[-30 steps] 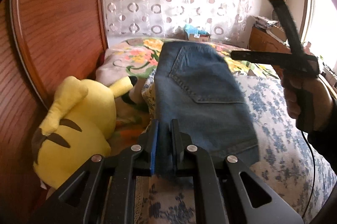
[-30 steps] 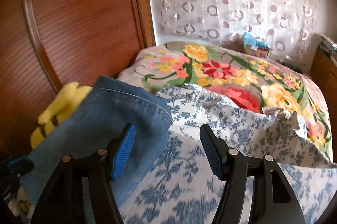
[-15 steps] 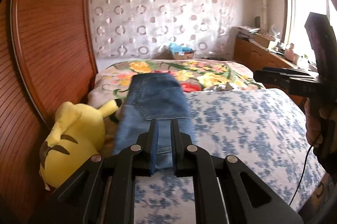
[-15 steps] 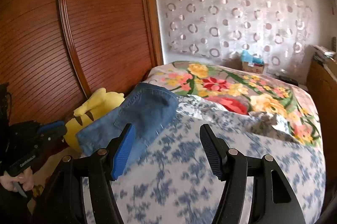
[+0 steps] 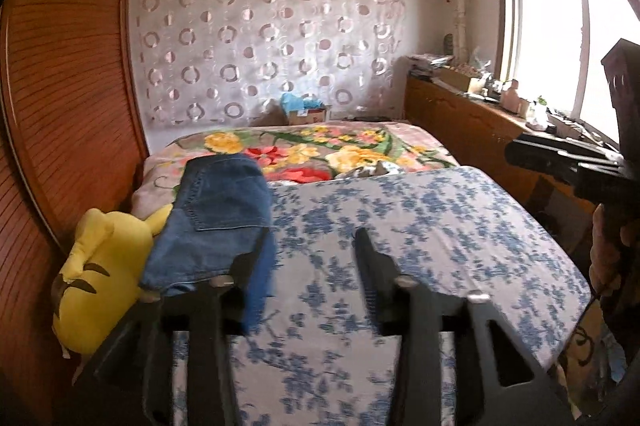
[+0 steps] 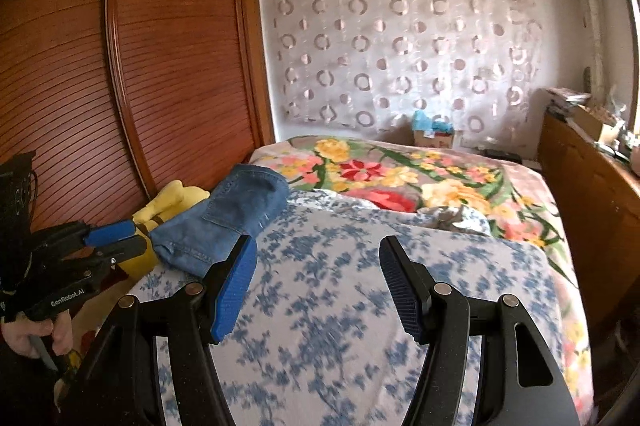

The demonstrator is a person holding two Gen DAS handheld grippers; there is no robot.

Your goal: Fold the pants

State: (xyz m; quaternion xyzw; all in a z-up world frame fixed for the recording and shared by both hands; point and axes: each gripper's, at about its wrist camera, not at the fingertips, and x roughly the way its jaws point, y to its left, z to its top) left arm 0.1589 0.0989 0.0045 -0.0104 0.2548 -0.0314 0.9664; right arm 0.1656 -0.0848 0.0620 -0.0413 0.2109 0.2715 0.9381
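Note:
The folded blue jeans (image 5: 216, 218) lie at the left edge of the bed, back pocket up, leaning against a yellow plush toy (image 5: 100, 274). My left gripper (image 5: 312, 266) hovers short of them. Its jaws are opening and only the bedspread shows between them. In the right wrist view the jeans (image 6: 236, 214) sit ahead and to the left of my right gripper (image 6: 318, 278), which is open and holds nothing. The left gripper (image 6: 108, 238) shows at the far left of that view, in a person's hand (image 6: 28, 338). The right gripper (image 5: 560, 161) juts in from the right edge of the left wrist view.
A blue-flowered sheet (image 5: 420, 226) covers the near bed, with a bright floral blanket (image 5: 320, 149) beyond it. A slatted wooden wardrobe (image 6: 160, 65) stands along the left side. A wooden dresser (image 5: 460, 117) with clutter runs under the window on the right. A small box (image 6: 434, 135) sits by the curtain.
Both grippers have drawn back and up from the jeans, so more of the room shows. The left jaws, shut before, have spread apart. The jeans stay lying on the bed.

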